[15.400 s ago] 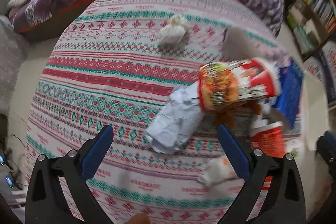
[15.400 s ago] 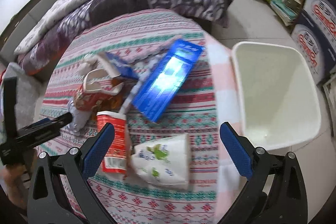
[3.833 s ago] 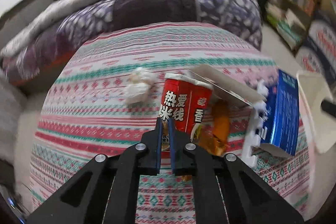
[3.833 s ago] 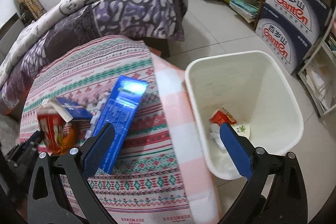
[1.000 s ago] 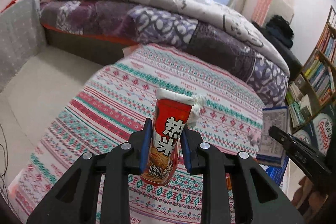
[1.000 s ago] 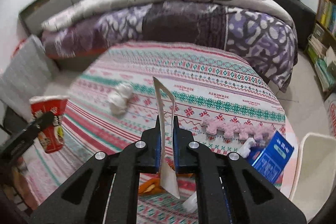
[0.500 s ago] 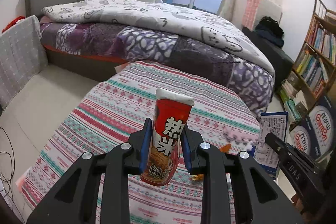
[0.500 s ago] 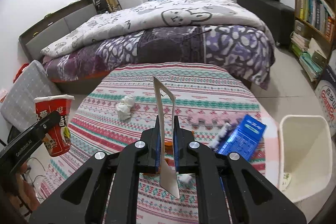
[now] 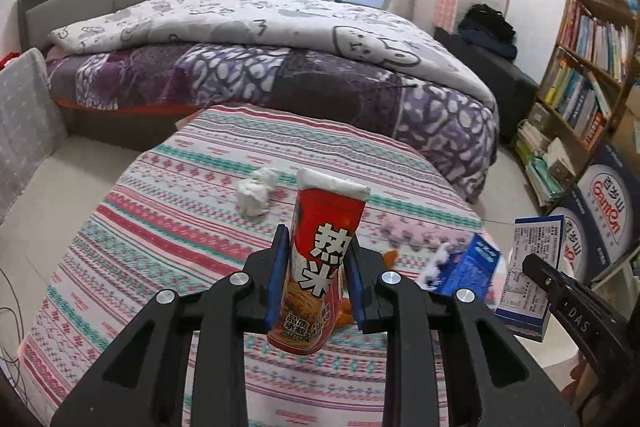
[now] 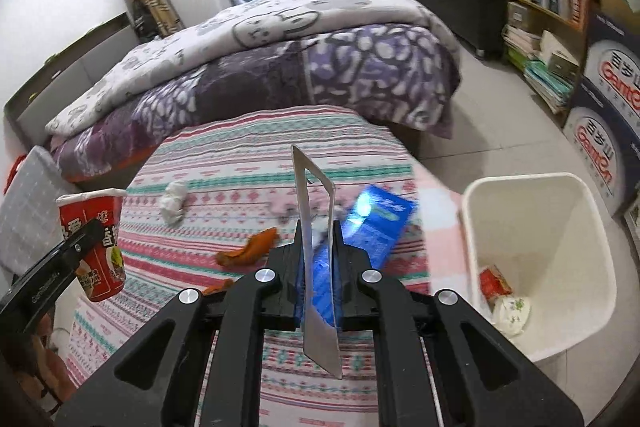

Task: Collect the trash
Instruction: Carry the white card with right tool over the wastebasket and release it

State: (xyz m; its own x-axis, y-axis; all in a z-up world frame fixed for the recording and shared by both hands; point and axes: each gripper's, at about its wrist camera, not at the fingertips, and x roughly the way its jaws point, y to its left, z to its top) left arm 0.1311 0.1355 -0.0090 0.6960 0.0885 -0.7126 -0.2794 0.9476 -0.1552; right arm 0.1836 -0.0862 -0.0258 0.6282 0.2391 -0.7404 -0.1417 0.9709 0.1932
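While both are carried | left hand-held gripper [image 9: 316,279] pinches noodle cup [image 9: 320,263] | right hand-held gripper [image 10: 318,267] pinches flattened carton [image 10: 316,251] — bin [image 10: 532,187] at 3 o'clock | thin carton could slip — rim missed.

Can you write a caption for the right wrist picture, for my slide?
Right gripper pinches a flattened box above the patterned table, white bin waiting on the floor.

Tall red paper noodle cup [image 9: 316,267] with white rim hangs upright above the striped cloth, pinched at its sides. Flattened grey cardboard box [image 10: 316,259] stands edge-on, clamped. White plastic bin [image 10: 536,267] sits on the floor at right, with a few scraps in it.
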